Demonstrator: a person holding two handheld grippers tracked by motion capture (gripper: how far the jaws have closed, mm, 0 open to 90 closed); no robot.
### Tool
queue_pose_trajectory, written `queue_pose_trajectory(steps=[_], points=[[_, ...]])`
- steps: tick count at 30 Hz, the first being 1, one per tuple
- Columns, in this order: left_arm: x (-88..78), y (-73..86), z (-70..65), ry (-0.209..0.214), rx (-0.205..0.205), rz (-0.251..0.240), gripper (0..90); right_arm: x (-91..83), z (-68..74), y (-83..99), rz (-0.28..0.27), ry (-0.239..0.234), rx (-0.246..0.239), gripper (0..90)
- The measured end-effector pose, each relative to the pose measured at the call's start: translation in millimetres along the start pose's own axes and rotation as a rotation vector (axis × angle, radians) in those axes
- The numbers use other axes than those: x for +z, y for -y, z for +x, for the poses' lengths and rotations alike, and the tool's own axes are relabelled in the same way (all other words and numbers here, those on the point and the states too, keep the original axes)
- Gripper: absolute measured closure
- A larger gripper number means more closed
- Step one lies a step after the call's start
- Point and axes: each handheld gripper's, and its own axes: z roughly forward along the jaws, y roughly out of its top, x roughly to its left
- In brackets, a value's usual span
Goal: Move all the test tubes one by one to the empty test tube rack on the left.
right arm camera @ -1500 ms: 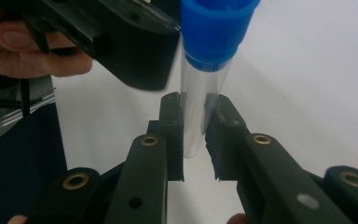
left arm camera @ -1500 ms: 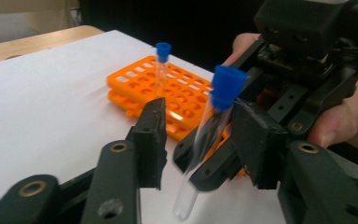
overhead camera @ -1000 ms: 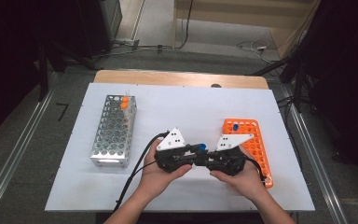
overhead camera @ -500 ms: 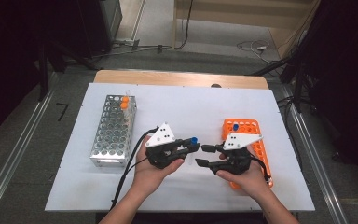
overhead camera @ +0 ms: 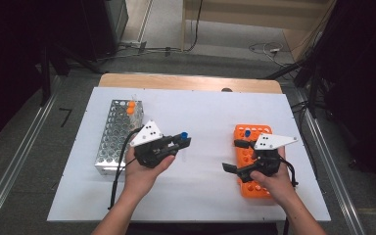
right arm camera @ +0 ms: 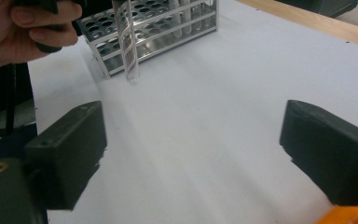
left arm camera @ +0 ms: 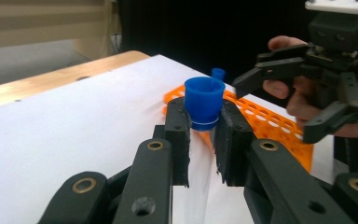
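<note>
Blue-capped tube (left arm camera: 204, 100) | clamped in left gripper (overhead camera: 183, 141) fingers | right gripper (overhead camera: 232, 155) now apart, fingers wide, empty

- A second ago we had both claws touching at mid-table; now the left claw (overhead camera: 182, 142) and right claw (overhead camera: 234, 156) stand well apart, bare white table (overhead camera: 205, 186) between them.
- The tube (left arm camera: 204, 100) with the blue cap, held between both claws back then, now sits in the left claw's jaws alone, pinched just under the cap.
- Our right claw has let go: its jaws now gape wide with nothing between them, and it has drawn back over the near end of the orange rack (overhead camera: 252, 147).
- Our left hand (overhead camera: 142, 171) has pulled toward the metal rack (overhead camera: 112, 134), carrying the tube along.
</note>
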Motion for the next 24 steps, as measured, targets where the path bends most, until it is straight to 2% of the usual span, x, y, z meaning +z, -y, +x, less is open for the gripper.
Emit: queue_pose_trajectory(steps=[1, 6, 14, 24], points=[[-3.8, 0.0, 4.6, -0.016, -0.004, -0.005, 77.2, -2.2, -2.3, 0.5, -0.001, 0.001, 0.001, 0.0], [-23.8, 0.9, 26.3, -0.081, -0.041, -0.038, 77.2, -13.0, -16.5, 5.1, -0.016, -0.005, 0.024, 0.0], [-50.4, 1.3, 54.1, -0.184, -0.066, -0.079, 77.2, -28.6, -32.1, 11.1, -0.046, 0.022, 0.052, 0.0], [-68.8, 6.4, 84.0, -0.306, -0.099, -0.112, 77.2, -37.6, -46.0, 19.1, -0.030, 0.063, 0.071, 0.0]])
